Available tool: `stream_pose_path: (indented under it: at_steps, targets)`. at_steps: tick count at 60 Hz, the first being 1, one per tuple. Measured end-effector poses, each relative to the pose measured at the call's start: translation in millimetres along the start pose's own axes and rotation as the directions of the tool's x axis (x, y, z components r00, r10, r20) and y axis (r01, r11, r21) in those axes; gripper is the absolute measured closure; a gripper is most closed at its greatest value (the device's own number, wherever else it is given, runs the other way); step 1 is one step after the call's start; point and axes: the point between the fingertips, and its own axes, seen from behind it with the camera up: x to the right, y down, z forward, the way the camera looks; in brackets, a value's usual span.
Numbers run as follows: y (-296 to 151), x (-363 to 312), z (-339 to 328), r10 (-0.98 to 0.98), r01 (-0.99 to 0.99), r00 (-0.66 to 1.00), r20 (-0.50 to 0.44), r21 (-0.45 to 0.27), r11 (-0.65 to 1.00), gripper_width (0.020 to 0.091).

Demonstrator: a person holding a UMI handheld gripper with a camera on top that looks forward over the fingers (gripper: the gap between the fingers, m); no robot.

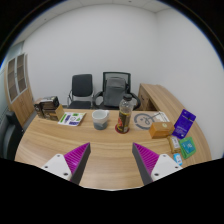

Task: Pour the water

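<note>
While the gripper [110,166] hangs back over the near edge of the counter [110,150], the bottle [125,113] stands upright well beyond it, long axis vertical, dark cap on top, a reddish label around its clear body. It sits toward the far side of the wooden top, a little right of the line running out between the fingers. Just left of it, close but apart, there's the cup [100,119], a short clear container with something dark inside, mouth facing up.

The fingers are spread wide with nothing between them, purple pads [72,157] turned inward, only bare wood showing in the gap. They point level and straight ahead toward the bottle and cup.

Out to the right lie a tan box [161,130], a blue packet [184,123] and some smaller packages near the counter's edge. To the left, a green-and-white booklet [71,119] lies flat, with a dark device [47,104] at the far left corner. Behind the counter, two office chairs [100,89] face in against a white wall.
</note>
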Motion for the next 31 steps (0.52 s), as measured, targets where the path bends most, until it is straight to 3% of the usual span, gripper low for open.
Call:
stream_pose_path:
  at_steps: [12,31]
  targets:
    - [20,-1,-58,0.024,-0.023,0.998,-0.059,0.015,1.0,0.0247]
    - [36,21,-87,0.011,-0.008,0.99,-0.142,0.017,1.0,0.0249]
